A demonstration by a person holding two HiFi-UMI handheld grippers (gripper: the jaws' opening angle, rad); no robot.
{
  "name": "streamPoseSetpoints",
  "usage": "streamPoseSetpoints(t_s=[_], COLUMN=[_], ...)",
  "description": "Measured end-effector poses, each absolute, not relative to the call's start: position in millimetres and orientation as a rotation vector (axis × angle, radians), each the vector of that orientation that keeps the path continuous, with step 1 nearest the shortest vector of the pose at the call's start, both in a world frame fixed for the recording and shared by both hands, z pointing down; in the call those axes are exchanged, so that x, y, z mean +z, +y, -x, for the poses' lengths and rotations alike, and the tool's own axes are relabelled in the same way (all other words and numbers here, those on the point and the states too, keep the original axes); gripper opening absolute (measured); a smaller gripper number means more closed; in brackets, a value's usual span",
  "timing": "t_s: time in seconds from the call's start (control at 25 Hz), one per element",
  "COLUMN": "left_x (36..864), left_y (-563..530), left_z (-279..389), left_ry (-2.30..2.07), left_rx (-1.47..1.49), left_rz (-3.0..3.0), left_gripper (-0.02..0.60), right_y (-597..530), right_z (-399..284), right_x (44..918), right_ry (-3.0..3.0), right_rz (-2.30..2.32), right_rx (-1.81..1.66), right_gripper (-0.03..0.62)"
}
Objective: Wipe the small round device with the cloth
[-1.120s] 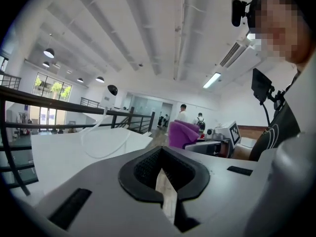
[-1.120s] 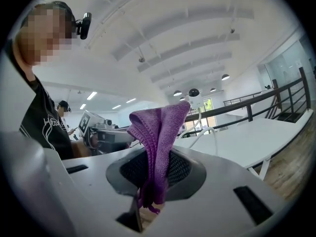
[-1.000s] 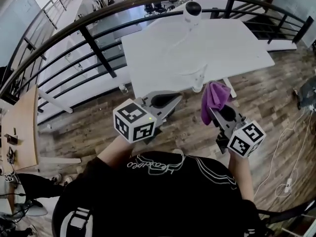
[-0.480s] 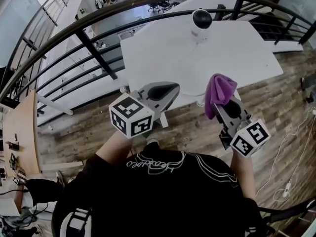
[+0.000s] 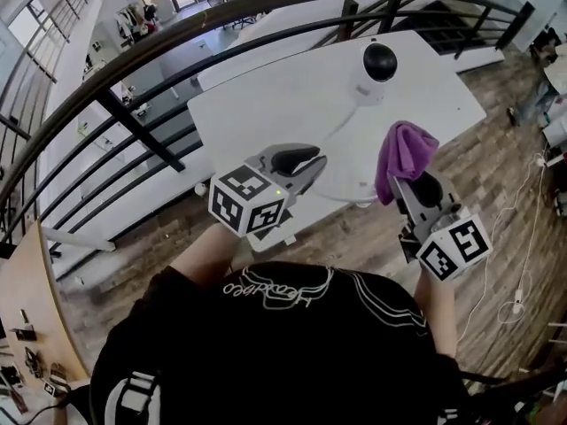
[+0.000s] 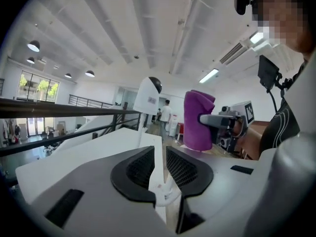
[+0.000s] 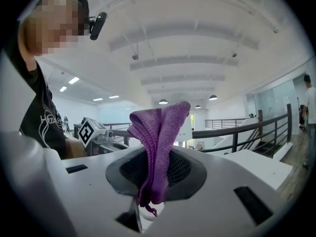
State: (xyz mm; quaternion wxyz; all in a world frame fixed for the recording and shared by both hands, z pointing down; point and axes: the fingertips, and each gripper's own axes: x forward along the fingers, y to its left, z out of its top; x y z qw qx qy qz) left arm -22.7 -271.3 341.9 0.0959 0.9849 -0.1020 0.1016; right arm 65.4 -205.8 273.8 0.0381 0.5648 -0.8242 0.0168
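Cloth [image 5: 404, 153]: purple, clamped in my right gripper [image 5: 406, 181], raised over the table's [image 5: 266, 104] near edge. Device [image 5: 379, 63]: upright by the far edge, wiping apparently not begun. My left gripper [image 5: 306, 160]: jaws just been opening, slightly apart, nothing between.

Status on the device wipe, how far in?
Done: the purple cloth is picked up, pinched in the right tool. In hand: the cloth is held up, clearly apart from the small round device standing on the white table. Left: all the wiping; no contact yet.
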Motion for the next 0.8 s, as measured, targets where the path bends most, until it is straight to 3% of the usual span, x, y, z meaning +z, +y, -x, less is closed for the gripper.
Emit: streamPoseSetpoints(t_s=[0.24,0.8], left_x=[365.7,396.5], left_y=[-297.9,-313.5], left_z=[15.4,0.5], left_ry=[-0.145,0.067], left_rx=[0.359,0.411], left_rz=[-2.932,-2.880], left_gripper=[0.109,0.110], right_y=[-230.3,-266.6], right_z=[-53.7,-48.4], right_x=[250.6,183.4], right_ry=[-2.334,-2.002], right_rz=[-1.877,-2.010], right_rx=[-0.107,-0.488], right_gripper=[0.066,0.066])
